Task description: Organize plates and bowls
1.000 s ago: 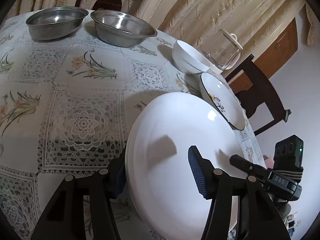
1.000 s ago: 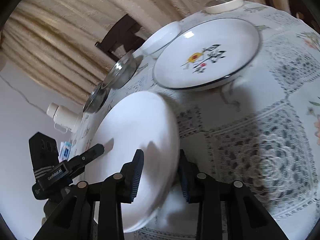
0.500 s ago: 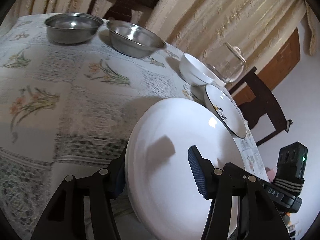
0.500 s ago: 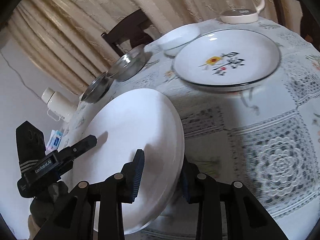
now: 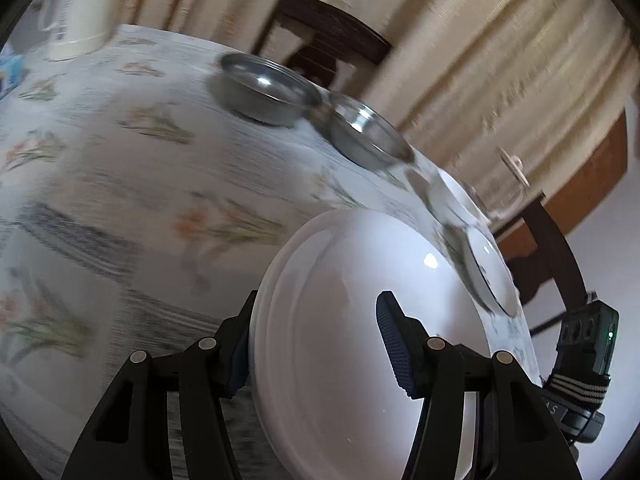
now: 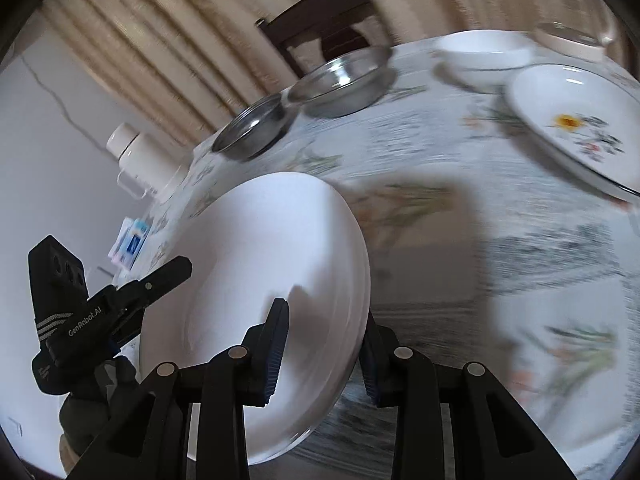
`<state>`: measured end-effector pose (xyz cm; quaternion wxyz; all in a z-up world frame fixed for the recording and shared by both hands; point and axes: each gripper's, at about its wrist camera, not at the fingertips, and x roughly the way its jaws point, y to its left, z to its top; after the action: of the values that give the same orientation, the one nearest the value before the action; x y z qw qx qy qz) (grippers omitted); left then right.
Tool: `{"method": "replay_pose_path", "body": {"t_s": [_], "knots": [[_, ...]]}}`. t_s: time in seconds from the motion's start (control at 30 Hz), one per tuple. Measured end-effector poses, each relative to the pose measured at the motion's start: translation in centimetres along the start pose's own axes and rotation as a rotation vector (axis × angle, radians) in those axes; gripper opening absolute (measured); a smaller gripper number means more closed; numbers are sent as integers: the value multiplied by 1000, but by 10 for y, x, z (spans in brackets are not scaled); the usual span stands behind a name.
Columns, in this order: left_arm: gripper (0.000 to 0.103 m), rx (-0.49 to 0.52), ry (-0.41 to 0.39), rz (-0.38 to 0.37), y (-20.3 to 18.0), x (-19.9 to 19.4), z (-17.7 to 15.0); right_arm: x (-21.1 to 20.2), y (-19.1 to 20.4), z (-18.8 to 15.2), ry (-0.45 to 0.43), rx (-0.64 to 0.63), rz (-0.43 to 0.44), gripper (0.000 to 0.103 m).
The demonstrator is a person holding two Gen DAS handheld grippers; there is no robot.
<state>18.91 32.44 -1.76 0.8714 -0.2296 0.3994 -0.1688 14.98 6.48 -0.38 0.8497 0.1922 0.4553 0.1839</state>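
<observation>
A plain white plate [image 5: 360, 300] [image 6: 260, 260] is held tilted above the tablecloth between both grippers. My left gripper [image 5: 316, 344] is shut on its left rim, and my right gripper [image 6: 322, 352] is shut on the opposite rim. Each wrist view shows the other gripper's body beyond the plate. Two steel bowls [image 5: 264, 92] [image 5: 368, 136] sit side by side at the table's far edge. Right of them stand a white bowl [image 6: 484, 56] and a flower-patterned plate [image 6: 576, 120] with a dark rim.
A white kettle [image 5: 72, 8] [image 6: 140, 160] stands at the table's far left, with small packets [image 6: 130, 244] near it. A glass jug [image 6: 576, 40] is behind the white bowl. Dark wooden chairs [image 5: 328, 36] stand at the far side, before the curtains.
Both grippers have swung left with the white plate still held between them. The bowls and the flowered plate have slid right in view, the kettle has appeared, and the background is motion-blurred.
</observation>
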Motion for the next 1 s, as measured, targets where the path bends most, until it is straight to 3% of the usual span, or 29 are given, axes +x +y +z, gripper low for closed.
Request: {"method": "replay_pose_path", "body": {"t_s": [0.5, 0.73, 1.0], "knots": [[58, -165, -147, 139, 117, -65, 32, 92, 105, 17, 120, -136, 79, 36], [56, -224, -140, 168, 153, -67, 32, 106, 116, 13, 132, -159, 85, 36], [56, -211, -154, 161, 152, -69, 32, 101, 114, 13, 102, -148, 101, 37]]}}
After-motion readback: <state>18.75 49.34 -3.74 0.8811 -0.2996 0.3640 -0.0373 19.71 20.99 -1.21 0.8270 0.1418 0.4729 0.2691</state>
